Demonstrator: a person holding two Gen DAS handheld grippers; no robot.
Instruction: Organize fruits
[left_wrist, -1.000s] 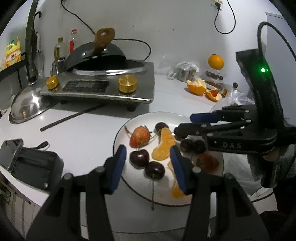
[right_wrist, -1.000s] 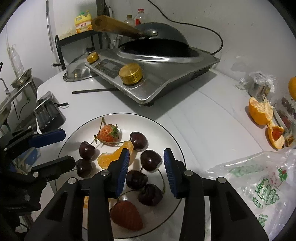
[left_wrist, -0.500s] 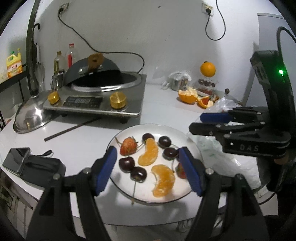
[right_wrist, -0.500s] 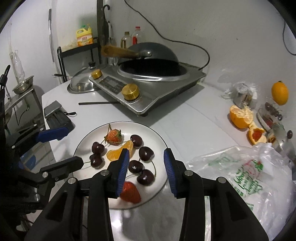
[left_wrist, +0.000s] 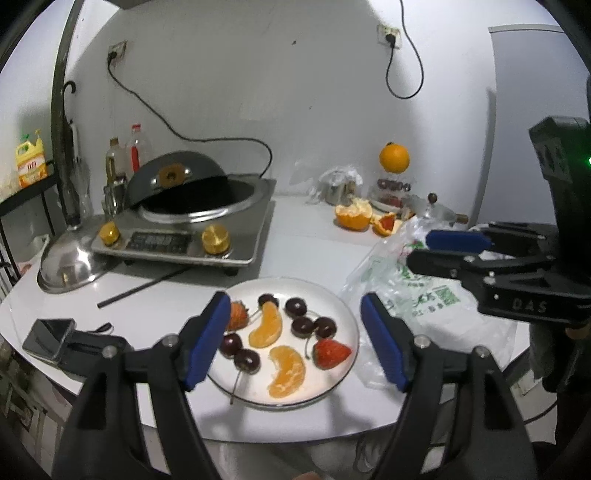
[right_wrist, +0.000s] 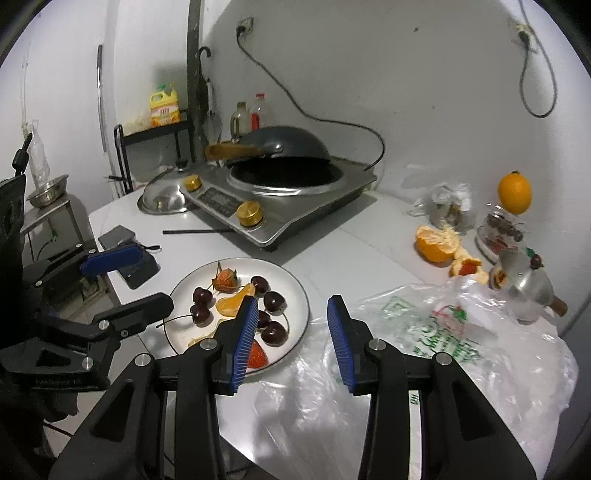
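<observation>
A white plate (left_wrist: 345, 317) (right_wrist: 295, 284) near the table's front edge holds two strawberries (left_wrist: 330, 352), two orange segments (left_wrist: 288, 371) and several dark cherries (left_wrist: 304, 325) (right_wrist: 275, 301). My left gripper (left_wrist: 293, 297) (right_wrist: 157, 278) hovers above and in front of the plate. Its jaws are opening and nothing is between them. My right gripper (right_wrist: 293, 300) (left_wrist: 419, 251) hangs open and empty over the plate's right rim and the edge of a plastic bag (right_wrist: 443, 332). Neither gripper touches any fruit.
A steel cooker (left_wrist: 184, 240) with a dark wok stands behind the plate, a steel lid (left_wrist: 66, 266) and a black stick (left_wrist: 144, 286) beside it. A phone on a black case (left_wrist: 51, 334) lies left. Peeled orange pieces (left_wrist: 352, 216) and a whole orange (left_wrist: 394, 158) sit at the back right.
Both grippers have pulled back and risen away from the plate, which now looks smaller and farther. The left jaws have spread much wider. The right jaws kept the same gap.
</observation>
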